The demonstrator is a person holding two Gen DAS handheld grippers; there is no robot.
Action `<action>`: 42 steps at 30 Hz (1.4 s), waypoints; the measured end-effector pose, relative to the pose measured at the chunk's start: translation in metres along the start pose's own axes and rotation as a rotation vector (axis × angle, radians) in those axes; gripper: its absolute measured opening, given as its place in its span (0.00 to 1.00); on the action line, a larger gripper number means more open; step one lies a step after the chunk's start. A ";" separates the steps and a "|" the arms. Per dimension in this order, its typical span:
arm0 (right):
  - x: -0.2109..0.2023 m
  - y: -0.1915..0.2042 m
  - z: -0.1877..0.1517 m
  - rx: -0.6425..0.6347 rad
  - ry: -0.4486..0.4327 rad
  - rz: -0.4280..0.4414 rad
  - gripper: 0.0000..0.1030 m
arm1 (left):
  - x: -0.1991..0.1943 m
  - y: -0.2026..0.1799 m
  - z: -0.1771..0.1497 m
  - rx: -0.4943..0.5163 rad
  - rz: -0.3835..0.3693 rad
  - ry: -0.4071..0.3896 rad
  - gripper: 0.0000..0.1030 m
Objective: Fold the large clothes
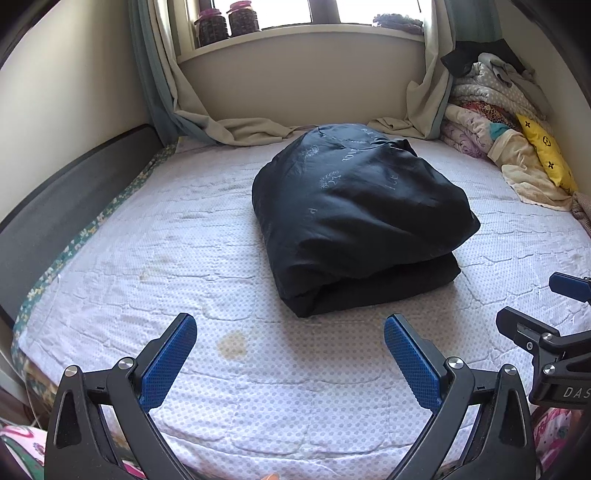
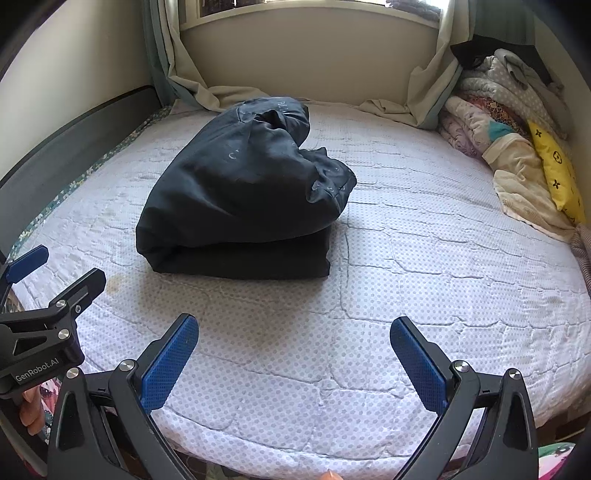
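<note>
One black garment (image 1: pixel 354 218), folded into a thick bundle w/ faint pale print on top, sits mid-frame on the bed (image 1: pixel 184 258), slightly right of centre in the left wrist view, left of centre in the right. Two grippers: left gripper (image 1: pixel 290 363) and right gripper (image 2: pixel 293 365), both low in frame, jaws spread wide, holding nothing, well apart from the garment. Bed has a white dotted quilted cover w/ a yellowish stain (image 1: pixel 232 344). Upper right: one pile of bedding (image 1: pixel 498 122) plus one yellow pillow (image 1: pixel 543 151). Top: window sill w/ two jars (image 1: pixel 227 22), curtains (image 1: pixel 166 74) either side.
</note>
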State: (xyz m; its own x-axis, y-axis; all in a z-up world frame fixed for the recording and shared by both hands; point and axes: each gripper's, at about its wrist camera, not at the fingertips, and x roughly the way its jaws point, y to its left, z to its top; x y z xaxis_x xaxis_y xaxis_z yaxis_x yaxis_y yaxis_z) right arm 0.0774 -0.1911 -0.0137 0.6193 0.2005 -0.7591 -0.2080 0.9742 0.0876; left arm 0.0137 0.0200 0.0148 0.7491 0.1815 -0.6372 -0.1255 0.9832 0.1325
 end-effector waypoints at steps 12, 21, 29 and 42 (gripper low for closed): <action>0.005 -0.001 0.000 0.014 0.008 0.013 1.00 | 0.003 0.000 -0.001 -0.016 -0.011 0.012 1.00; 0.005 0.001 0.000 0.015 0.005 0.017 1.00 | 0.004 0.000 0.000 -0.020 -0.016 0.018 1.00; 0.005 0.000 0.000 0.014 0.006 0.021 1.00 | 0.004 -0.001 0.000 -0.023 -0.014 0.020 1.00; 0.005 0.000 -0.001 0.007 0.004 0.025 1.00 | 0.002 -0.001 0.000 -0.025 -0.009 0.015 1.00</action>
State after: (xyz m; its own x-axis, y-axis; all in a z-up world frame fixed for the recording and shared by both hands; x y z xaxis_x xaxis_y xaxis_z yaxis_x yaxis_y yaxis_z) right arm 0.0798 -0.1898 -0.0175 0.6109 0.2248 -0.7591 -0.2180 0.9695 0.1116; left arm 0.0149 0.0195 0.0132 0.7407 0.1725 -0.6493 -0.1348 0.9850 0.1079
